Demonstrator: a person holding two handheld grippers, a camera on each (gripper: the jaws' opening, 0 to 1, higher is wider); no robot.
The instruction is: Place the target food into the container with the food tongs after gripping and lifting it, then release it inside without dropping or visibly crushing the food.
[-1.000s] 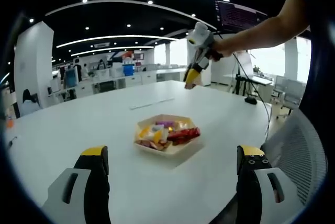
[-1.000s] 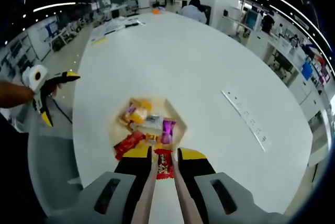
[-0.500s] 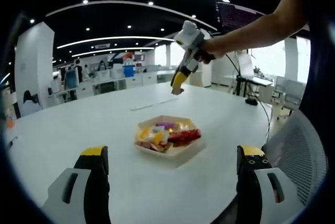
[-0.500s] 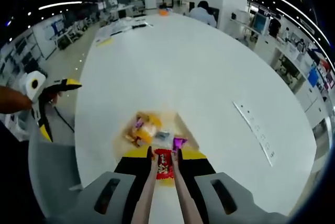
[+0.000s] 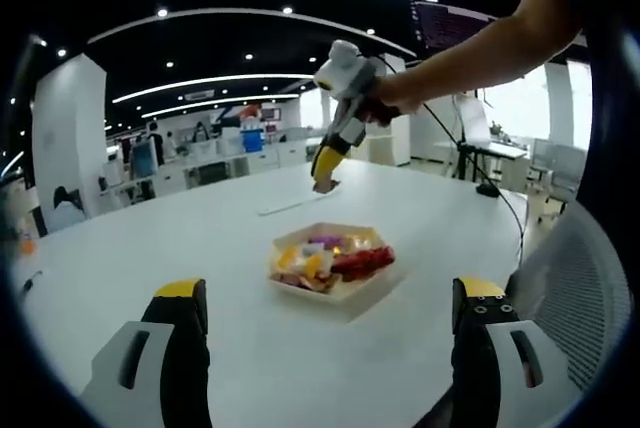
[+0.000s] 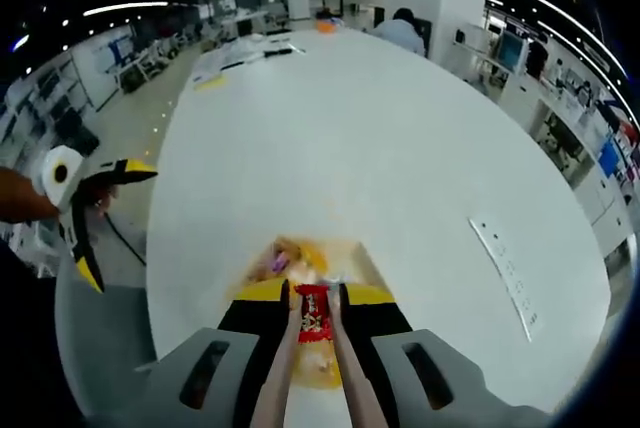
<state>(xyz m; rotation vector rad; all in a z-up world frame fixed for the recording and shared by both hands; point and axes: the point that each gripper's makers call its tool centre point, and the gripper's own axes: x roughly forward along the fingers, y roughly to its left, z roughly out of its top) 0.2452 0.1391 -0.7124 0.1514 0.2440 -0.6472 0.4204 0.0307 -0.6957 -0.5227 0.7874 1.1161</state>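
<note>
- Two tong arms (image 6: 312,368) run up between the right gripper (image 6: 313,300) fingers, which squeeze them, and the tong tips pinch a red snack packet (image 6: 313,312).
- That packet hangs right above the container (image 6: 310,260), a pale tray of mixed wrapped snacks on the white surface (image 6: 400,148).
- Left gripper (image 5: 335,300) hangs back, fingers spread wide, nothing between them.
- From the left gripper view, the container (image 5: 335,266) sits mid-surface, with the right gripper (image 5: 325,170) held up over its far side in a person's hand (image 5: 385,96).
</note>
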